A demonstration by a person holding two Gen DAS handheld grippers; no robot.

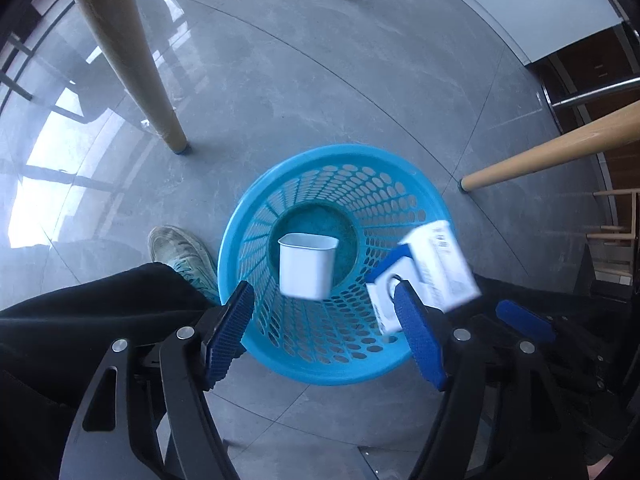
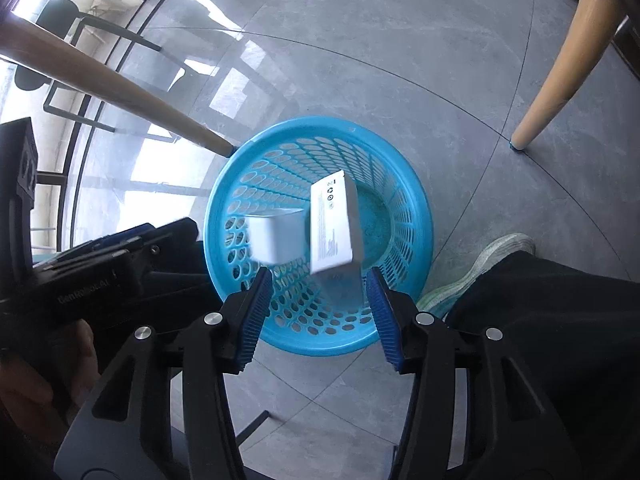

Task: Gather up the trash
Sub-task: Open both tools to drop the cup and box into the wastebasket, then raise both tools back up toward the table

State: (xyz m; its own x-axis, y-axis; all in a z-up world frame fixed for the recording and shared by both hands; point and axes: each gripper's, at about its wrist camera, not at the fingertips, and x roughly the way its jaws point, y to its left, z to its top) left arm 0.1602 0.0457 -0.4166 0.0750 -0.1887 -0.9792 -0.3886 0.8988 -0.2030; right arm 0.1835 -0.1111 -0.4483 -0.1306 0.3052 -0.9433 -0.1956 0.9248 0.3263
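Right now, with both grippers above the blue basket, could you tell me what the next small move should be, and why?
Probably lift both grippers straight up and away. The left gripper and right gripper are open and hold nothing; the white cup and the white carton look blurred, apparently mid-fall inside the rim of the blue perforated basket. Nothing is left to release, so go for more trash.

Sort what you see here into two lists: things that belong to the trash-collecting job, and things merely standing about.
Belongs to the job:
blue waste basket
white plastic cup
white carton
left gripper, open
right gripper, open

Just standing about:
wooden chair legs
person's sneaker
grey tiled floor
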